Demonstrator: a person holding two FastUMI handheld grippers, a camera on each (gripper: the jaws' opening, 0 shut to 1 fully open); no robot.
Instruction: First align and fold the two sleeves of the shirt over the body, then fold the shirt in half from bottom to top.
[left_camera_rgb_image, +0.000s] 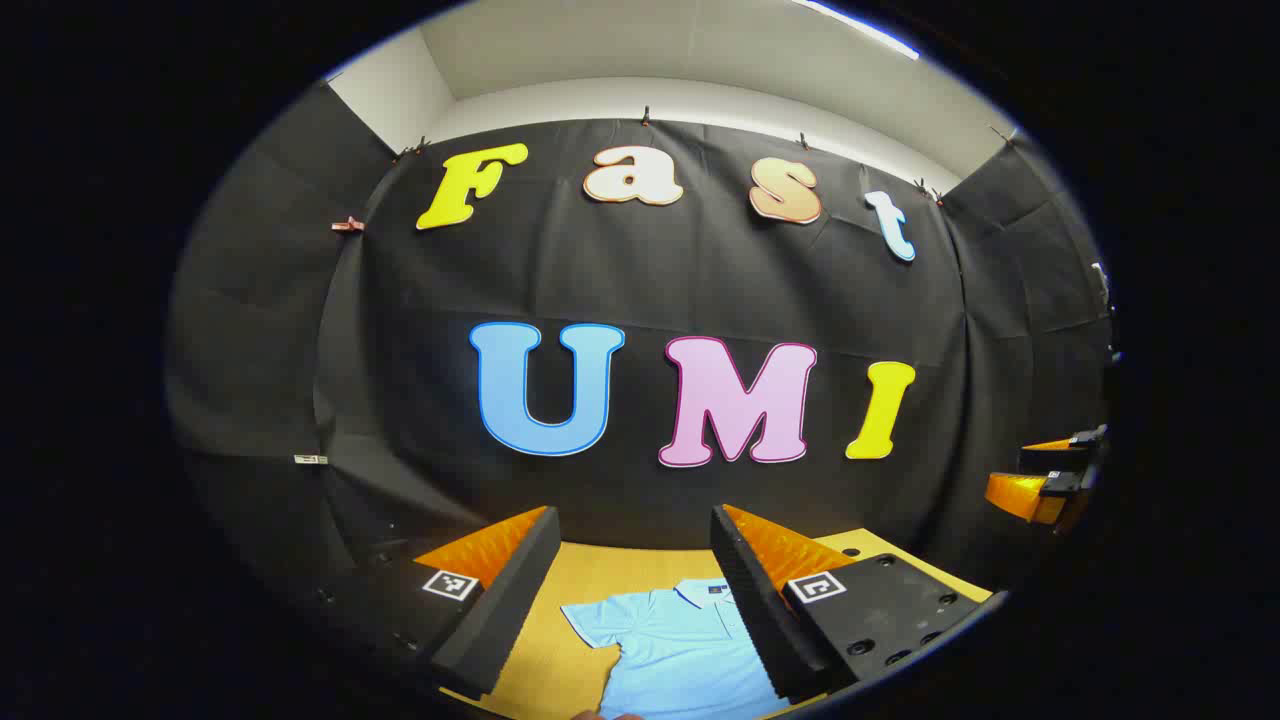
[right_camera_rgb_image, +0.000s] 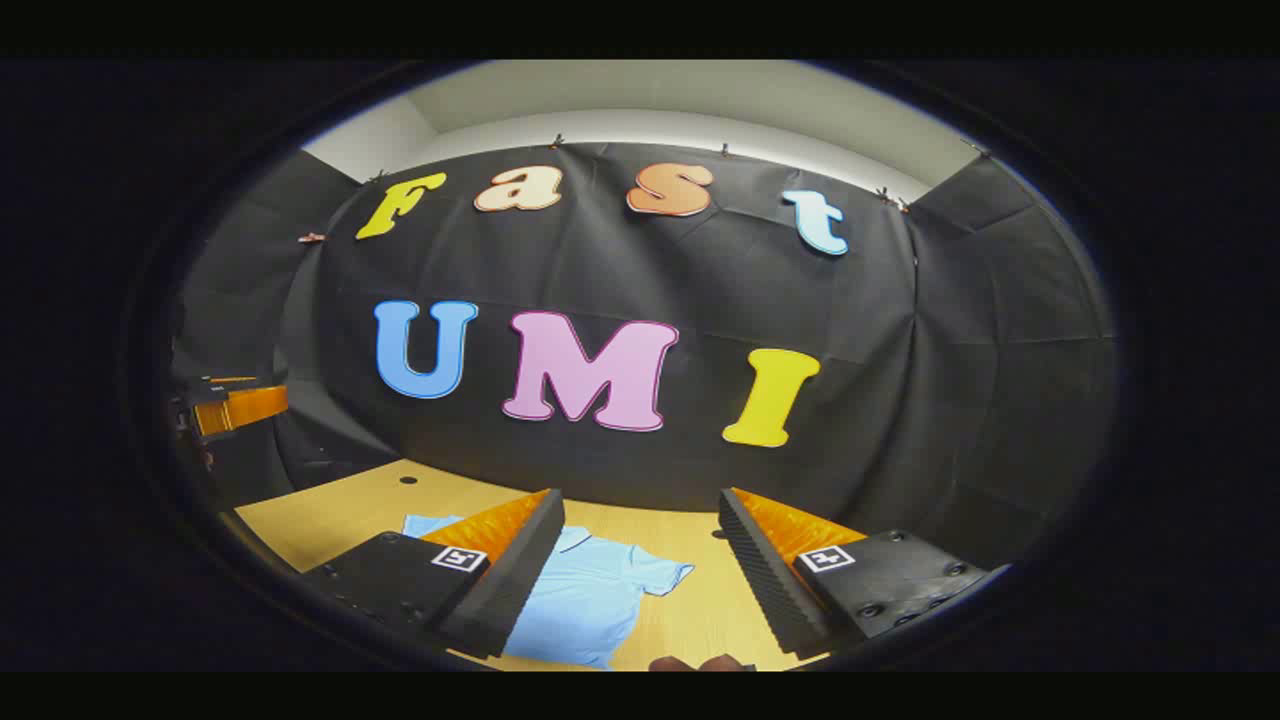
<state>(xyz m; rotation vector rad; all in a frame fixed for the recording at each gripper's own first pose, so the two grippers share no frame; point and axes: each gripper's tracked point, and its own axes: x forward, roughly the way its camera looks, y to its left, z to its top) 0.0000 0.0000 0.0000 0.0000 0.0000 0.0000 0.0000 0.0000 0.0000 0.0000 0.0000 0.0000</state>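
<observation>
Though unfolded, shirt (left_camera_rgb_image: 680, 650) flat, lt blue.

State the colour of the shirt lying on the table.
Plain light blue shirt; the left gripper view shows it best.

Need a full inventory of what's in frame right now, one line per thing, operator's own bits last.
shirt: one, light blue, short-sleeved with a collar, lying flat on the table with both sleeves spread out, nothing folded yet; also in the right gripper view.
table: one, light wood top with small dark holes, under the shirt.
booth wall: black cloth behind the table, clipped up along its top edge.
room wall and ceiling: white, above the cloth.
left claw: one, open, raised above the shirt, holding nothing; seen far off at the left edge of the right gripper view.
right claw: one, open, raised above the shirt's sleeve side, holding nothing; seen far off in the left gripper view.
</observation>
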